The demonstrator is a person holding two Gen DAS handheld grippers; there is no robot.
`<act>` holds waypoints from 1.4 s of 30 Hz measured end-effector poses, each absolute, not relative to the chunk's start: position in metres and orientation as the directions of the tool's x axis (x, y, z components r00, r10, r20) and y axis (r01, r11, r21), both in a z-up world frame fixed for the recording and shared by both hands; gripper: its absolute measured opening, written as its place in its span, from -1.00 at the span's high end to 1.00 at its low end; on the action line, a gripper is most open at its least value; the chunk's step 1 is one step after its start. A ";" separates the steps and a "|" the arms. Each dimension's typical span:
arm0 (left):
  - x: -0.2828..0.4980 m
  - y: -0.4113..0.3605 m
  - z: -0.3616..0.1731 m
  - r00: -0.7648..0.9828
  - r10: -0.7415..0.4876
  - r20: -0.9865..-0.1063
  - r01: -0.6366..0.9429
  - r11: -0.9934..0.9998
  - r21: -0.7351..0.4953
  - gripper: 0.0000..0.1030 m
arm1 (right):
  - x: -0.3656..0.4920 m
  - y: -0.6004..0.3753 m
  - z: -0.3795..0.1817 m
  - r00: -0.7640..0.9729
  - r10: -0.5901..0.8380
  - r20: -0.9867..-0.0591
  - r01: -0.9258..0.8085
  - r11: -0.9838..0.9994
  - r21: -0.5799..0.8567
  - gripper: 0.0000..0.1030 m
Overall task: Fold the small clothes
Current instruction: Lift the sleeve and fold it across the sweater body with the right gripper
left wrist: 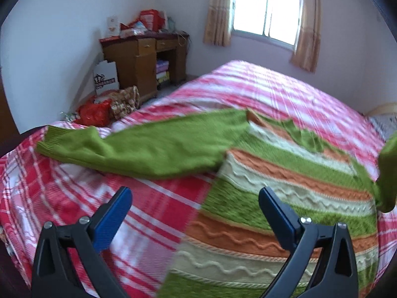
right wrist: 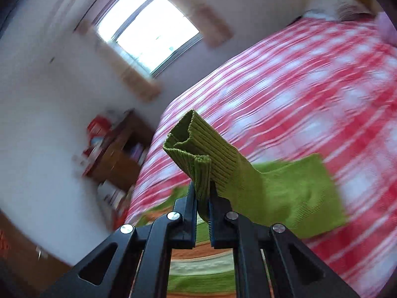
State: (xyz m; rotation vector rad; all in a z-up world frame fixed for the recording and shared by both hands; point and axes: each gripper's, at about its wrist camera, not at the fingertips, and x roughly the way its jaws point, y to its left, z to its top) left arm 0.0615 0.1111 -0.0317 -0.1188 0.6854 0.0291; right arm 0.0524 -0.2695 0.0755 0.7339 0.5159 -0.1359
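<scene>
The right-wrist view is smeared with motion blur; only the right tool [right wrist: 203, 193] reads sharply, pinching the ribbed cuff of the sweater's green sleeve [right wrist: 285, 193], lifted above the bed [right wrist: 310, 87]. In the left-wrist view the left tool [left wrist: 194, 198] is spread wide and holds nothing. The striped sweater [left wrist: 273, 186] lies flat on the red plaid bed at centre and right, its bottom edge cut off. A cluttered wooden desk [left wrist: 146, 62] sits upper left, a curtained window [left wrist: 268, 12] at the top.
</scene>
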 end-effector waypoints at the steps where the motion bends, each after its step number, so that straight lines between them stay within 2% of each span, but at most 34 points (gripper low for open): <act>1: 0.061 0.117 -0.029 0.778 -0.006 -0.628 -0.075 0.992 -0.102 -1.00 | 0.065 -0.256 0.072 0.865 0.076 -0.496 0.281 0.746 0.604 0.87; 8: 0.059 0.150 -0.026 0.803 0.024 -0.596 -0.117 0.986 -0.118 -1.00 | 0.154 -0.141 0.022 0.811 0.253 -0.527 0.162 0.769 0.619 0.87; 15: 0.064 0.166 -0.038 0.799 0.047 -0.599 -0.134 0.986 -0.101 -1.00 | 0.210 -0.064 -0.052 0.719 0.306 -0.624 0.129 0.823 0.553 0.87; 20: 0.068 0.173 -0.046 0.788 0.046 -0.614 -0.139 0.985 -0.104 -1.00 | 0.223 -0.043 -0.089 0.685 0.355 -0.637 0.068 0.838 0.541 0.79; 22: 0.071 0.173 -0.049 0.784 0.046 -0.619 -0.140 0.985 -0.105 -1.00 | 0.225 -0.038 -0.095 0.682 0.378 -0.626 0.055 0.827 0.560 0.66; 24: 0.069 0.173 -0.050 0.781 0.046 -0.623 -0.140 0.985 -0.104 -1.00 | 0.223 -0.037 -0.096 0.689 0.431 -0.582 0.014 0.796 0.605 -0.08; 25: 0.070 0.172 -0.050 0.779 0.045 -0.625 -0.139 0.985 -0.103 -1.00 | 0.214 -0.033 -0.090 0.686 0.467 -0.558 -0.015 0.776 0.631 -0.16; 28: 0.068 0.170 -0.050 0.780 0.049 -0.623 -0.138 0.986 -0.095 -1.00 | 0.205 -0.028 -0.075 0.660 0.553 -0.508 -0.103 0.737 0.668 -0.16; 29: 0.067 0.169 -0.050 0.781 0.054 -0.622 -0.141 0.986 -0.092 -1.00 | 0.201 -0.030 -0.071 0.675 0.541 -0.503 -0.101 0.742 0.663 -0.10; 30: 0.067 0.168 -0.050 0.780 0.057 -0.623 -0.144 0.985 -0.091 -1.00 | 0.196 -0.035 -0.067 0.704 0.506 -0.499 -0.083 0.756 0.649 0.07; 33: 0.066 0.165 -0.048 0.779 0.053 -0.625 -0.142 0.985 -0.094 -1.00 | 0.195 -0.041 -0.071 0.716 0.427 -0.553 -0.019 0.803 0.596 0.19; 36: 0.059 0.160 -0.045 0.785 0.050 -0.617 -0.130 0.988 -0.085 -1.00 | 0.207 -0.032 -0.093 0.668 0.412 -0.620 0.013 0.826 0.563 0.23; 39: 0.057 0.155 -0.043 0.784 0.059 -0.618 -0.126 0.990 -0.064 -1.00 | 0.213 -0.017 -0.095 0.675 0.381 -0.631 -0.017 0.864 0.503 0.22; 42: 0.055 0.149 -0.041 0.785 0.066 -0.617 -0.117 0.992 -0.043 -1.00 | 0.211 -0.026 -0.079 0.653 0.427 -0.625 -0.027 0.838 0.544 0.22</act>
